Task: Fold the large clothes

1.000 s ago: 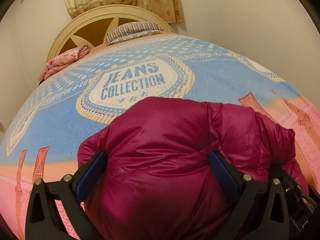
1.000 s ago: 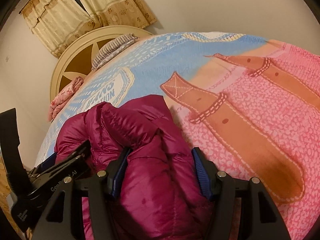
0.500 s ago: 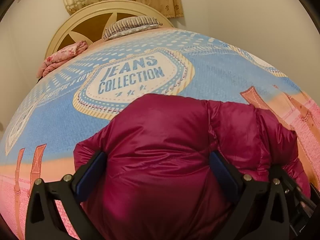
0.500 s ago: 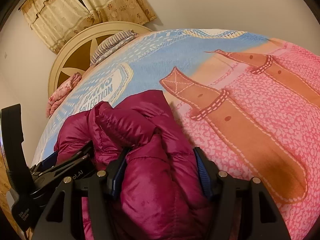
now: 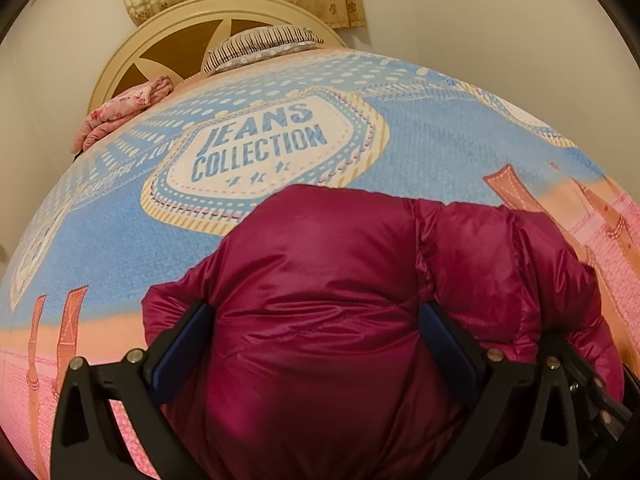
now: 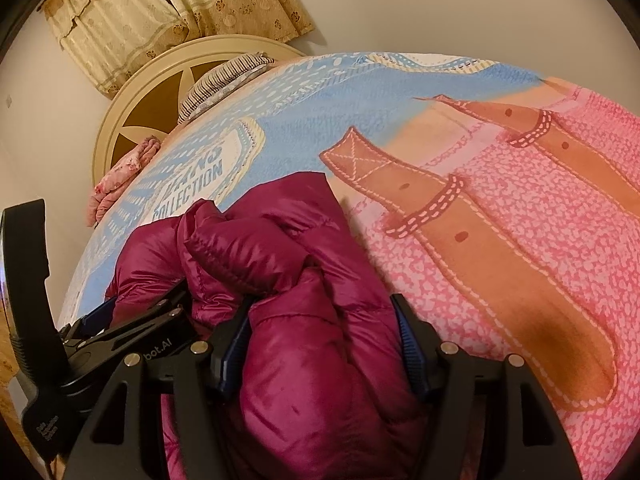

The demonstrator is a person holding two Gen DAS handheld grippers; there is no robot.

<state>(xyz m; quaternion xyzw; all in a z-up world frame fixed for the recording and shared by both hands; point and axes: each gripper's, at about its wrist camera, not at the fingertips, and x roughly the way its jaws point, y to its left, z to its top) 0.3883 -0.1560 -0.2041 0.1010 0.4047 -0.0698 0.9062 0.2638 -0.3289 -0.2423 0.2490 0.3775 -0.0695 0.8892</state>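
Observation:
A magenta puffer jacket [image 5: 328, 280] lies bundled on the bed, near its foot. It also shows in the right wrist view [image 6: 280, 248]. My left gripper [image 5: 316, 320] has its jaws wide apart with a thick fold of the jacket bulging between them. My right gripper [image 6: 320, 336] clamps a puffy fold of the jacket between its blue pads [image 6: 408, 344]. The left gripper's black body [image 6: 120, 336] shows at the left of the right wrist view, against the jacket.
The bedspread [image 5: 440, 140] is blue and pink with a "JEANS COLLECTION" print. A striped pillow [image 5: 260, 44] and a folded pink floral cloth [image 5: 120, 112] lie by the cream headboard [image 5: 132, 60]. Curtains [image 6: 168, 12] hang behind it.
Both grippers and the jacket have shifted slightly; the jacket bundle sits a little lower and closer in the views. The grips are unchanged.

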